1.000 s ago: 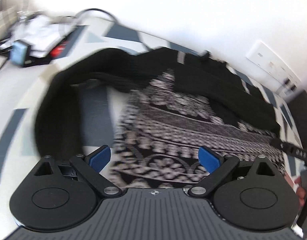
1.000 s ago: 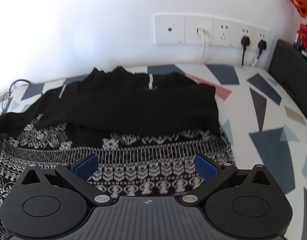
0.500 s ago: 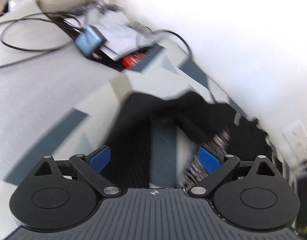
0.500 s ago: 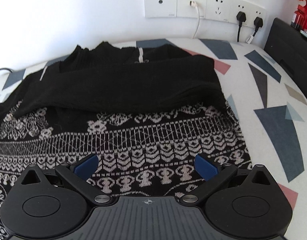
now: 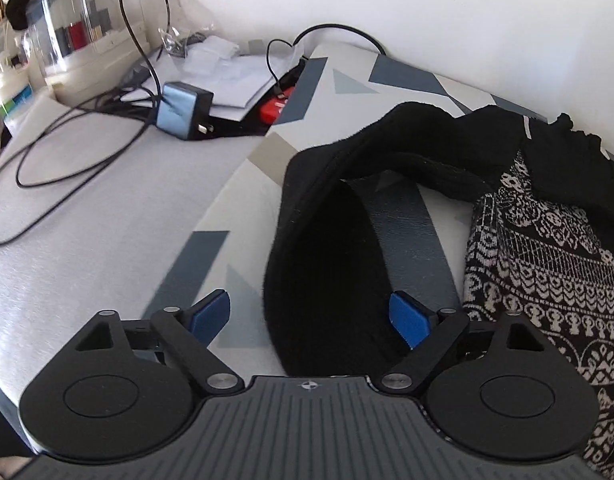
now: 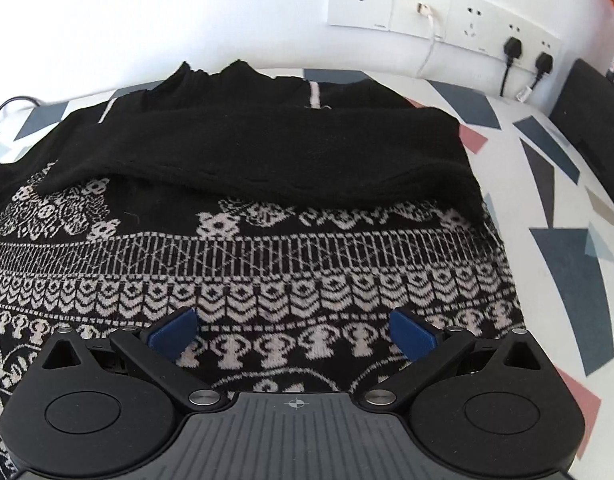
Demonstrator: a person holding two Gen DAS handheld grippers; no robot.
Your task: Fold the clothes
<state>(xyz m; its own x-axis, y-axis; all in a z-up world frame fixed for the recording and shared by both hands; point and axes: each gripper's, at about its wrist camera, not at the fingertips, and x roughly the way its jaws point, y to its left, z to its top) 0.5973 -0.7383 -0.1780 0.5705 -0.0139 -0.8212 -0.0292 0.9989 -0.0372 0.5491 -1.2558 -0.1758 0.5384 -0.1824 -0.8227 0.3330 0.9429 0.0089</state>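
Note:
A black sweater with white patterned bands (image 6: 267, 256) lies flat on the patterned tabletop (image 6: 567, 264). One black sleeve (image 6: 275, 160) is folded across its chest. The other black sleeve (image 5: 319, 248) curves out to the left side, seen in the left wrist view beside the patterned body (image 5: 547, 272). My left gripper (image 5: 309, 316) hovers over that loose sleeve; its jaws are closing, the sleeve lies between the blue pads (image 5: 409, 318) but they do not press it. My right gripper (image 6: 293, 328) stands open just above the sweater's lower patterned part, holding nothing.
To the left a grey surface (image 5: 87, 200) holds black cables (image 5: 67, 152), a charger block (image 5: 183, 110), papers and a clear container (image 5: 71, 36). Wall sockets with plugs (image 6: 507, 46) sit behind the sweater. A dark box (image 6: 591, 120) stands at the right.
The left gripper swung left from the patterned body toward the loose sleeve and sank toward it, its jaws narrowing a little. The right gripper came down closer over the sweater's lower part.

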